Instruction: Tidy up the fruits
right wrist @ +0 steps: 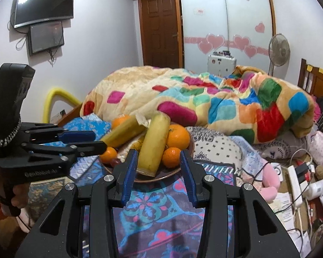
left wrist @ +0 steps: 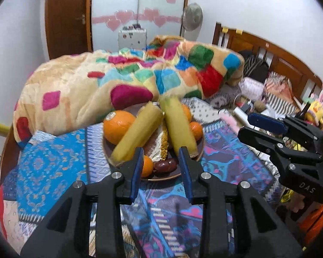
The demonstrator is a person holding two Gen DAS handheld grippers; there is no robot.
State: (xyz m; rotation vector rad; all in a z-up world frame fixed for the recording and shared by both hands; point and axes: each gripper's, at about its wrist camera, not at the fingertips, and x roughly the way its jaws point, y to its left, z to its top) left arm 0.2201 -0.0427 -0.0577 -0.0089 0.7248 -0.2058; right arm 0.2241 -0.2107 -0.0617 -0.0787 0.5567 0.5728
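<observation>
On the bed's patterned cover: plate, heaped. Contents: oranges, two long yellow fruits leaning across them. Left gripper and right gripper, near plate's front rim, both partly open, empty. Risk: soft bedding lets plate tilt; nudged leaning fruit rolls off.

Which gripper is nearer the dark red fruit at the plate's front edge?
Left, as far as these views tell. The left gripper hangs open just above the dark red fruit. The right gripper sits farther along the plate, before a yellow corn piece.
</observation>
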